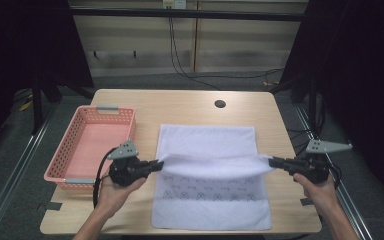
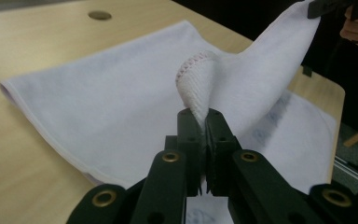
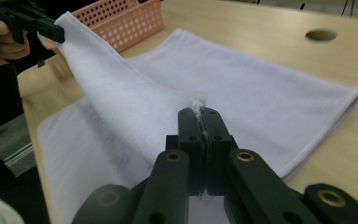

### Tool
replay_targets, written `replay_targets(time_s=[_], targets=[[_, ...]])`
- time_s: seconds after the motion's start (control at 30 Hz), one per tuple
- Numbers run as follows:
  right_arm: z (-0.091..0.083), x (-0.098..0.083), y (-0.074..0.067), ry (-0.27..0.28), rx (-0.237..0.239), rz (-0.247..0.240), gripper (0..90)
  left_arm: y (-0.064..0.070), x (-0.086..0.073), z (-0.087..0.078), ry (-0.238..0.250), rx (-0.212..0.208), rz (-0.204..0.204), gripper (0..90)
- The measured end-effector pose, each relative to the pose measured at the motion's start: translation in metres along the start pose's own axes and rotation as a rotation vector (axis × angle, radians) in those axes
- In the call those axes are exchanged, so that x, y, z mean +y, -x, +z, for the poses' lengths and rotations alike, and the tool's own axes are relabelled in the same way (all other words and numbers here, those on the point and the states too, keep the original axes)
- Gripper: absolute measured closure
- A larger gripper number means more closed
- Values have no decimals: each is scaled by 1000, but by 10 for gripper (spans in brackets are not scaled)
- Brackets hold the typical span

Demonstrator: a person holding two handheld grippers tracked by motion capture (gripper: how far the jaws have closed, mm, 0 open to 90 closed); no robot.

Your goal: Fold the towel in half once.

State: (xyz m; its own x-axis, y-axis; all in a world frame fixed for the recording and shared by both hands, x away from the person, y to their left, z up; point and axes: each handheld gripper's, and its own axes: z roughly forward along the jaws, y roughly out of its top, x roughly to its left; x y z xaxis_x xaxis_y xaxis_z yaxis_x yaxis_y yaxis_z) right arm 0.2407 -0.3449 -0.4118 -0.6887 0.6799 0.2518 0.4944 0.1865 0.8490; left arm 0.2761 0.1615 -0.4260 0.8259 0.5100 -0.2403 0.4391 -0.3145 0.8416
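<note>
The left gripper view is showing a red-stitched hem on the white towel (image 2: 121, 107) corner pinched in the left tongs (image 2: 199, 116); the high view is showing a pink basket (image 1: 70, 150) at the table's (image 1: 180, 105) left. The right tongs (image 3: 199, 114) are gripping the opposite corner. Both hands are holding the tongs level, pointing inward, the towel's folded part sagging between them above the table's middle.

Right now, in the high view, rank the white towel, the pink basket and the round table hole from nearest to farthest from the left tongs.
1. White towel: clamped in the left tongs, at their tips.
2. Pink basket: just to their left.
3. Round table hole: far side, toward the right.
</note>
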Motion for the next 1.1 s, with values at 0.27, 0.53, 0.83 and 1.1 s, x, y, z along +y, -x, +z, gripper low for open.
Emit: replay_targets(time_s=[0.27,0.53,0.83,1.1], targets=[[7,-60,-14,-145,73,19,868,10,-51,13,-153,-23,-10,830],[1,-79,-30,-226,109,0,755,20,-68,11,-233,-51,-1,740],[-9,-93,-41,-274,158,6,620,29,-78,-5,-267,-71,7,612],[-11,-82,-46,-200,121,-2,562,17,-71,-18,-136,-36,-64,565]])
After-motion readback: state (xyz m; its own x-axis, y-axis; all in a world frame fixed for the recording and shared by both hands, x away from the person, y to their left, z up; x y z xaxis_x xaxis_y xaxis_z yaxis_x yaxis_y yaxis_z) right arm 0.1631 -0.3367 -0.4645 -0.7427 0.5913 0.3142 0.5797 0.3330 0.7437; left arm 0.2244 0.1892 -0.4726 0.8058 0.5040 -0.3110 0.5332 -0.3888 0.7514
